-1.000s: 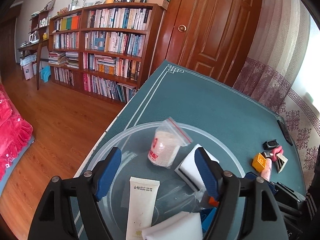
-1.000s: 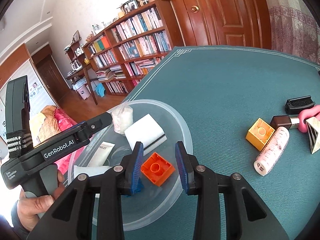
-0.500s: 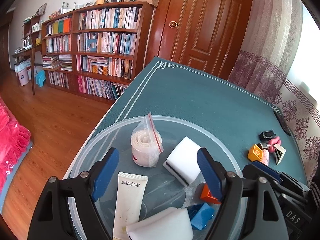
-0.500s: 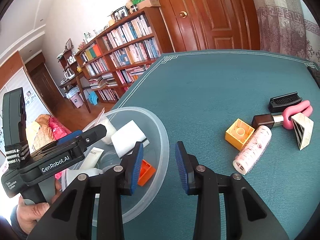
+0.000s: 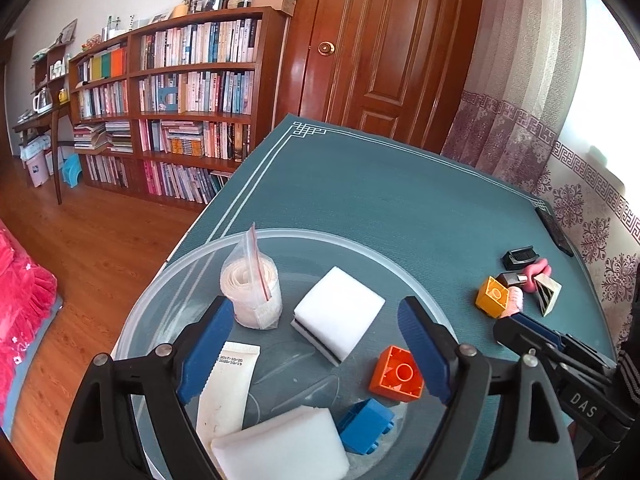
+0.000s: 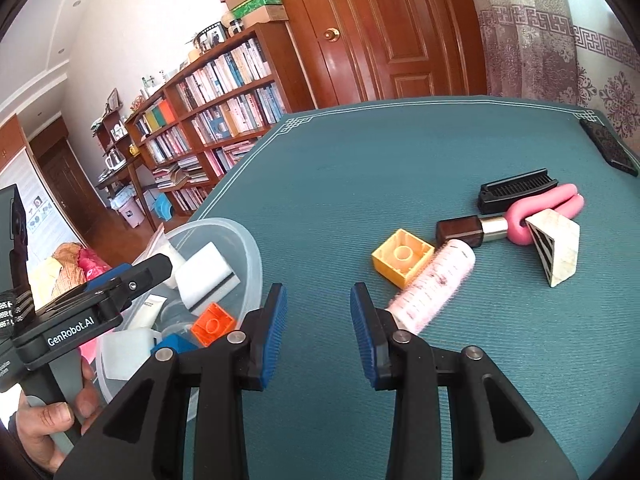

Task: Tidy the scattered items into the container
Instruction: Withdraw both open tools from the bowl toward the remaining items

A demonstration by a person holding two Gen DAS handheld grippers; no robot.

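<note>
Clear plastic bowl (image 5: pixel 280 236) sits at the near-left corner of the teal table mat (image 6: pixel 360 168), just off the edge. It is the drop target. Inside, counted from the left wrist view: two white sponges, one (image 5: pixel 338 320) mid-bowl and one (image 5: pixel 280 446) at the near rim; one bagged roll (image 5: pixel 252 292); one white tube (image 5: pixel 226 392); one orange brick (image 5: pixel 398 374); one blue brick (image 5: pixel 366 424). Six items in.

Left gripper (image 5: pixel 316 352) hovers over the bowl, jaws spread wide, holding nothing. It is probably parked there to steady or guard the bowl; contact with the rim can't be confirmed.

Right gripper (image 6: pixel 318 332) is over bare mat just beside the bowl, jaws apart and empty, aimed toward the remaining clutter, likely heading for the next pick.

Still out on the mat, clustered to the right and well apart from the bowl: one yellow brick (image 6: pixel 402 255), one pink patterned roll (image 6: pixel 434 280) touching it, one brown bottle with a metal neck (image 6: pixel 460 232), one pink looped thing (image 6: pixel 548 210), one black comb-like piece (image 6: pixel 516 191), one striped wedge (image 6: pixel 556 244). Six left. The pink roll is nearest the right jaws, so it's the likely next grab. A dark flat object (image 6: pixel 608 148) lies at the far edge, possibly a phone, hard to tell.
</note>
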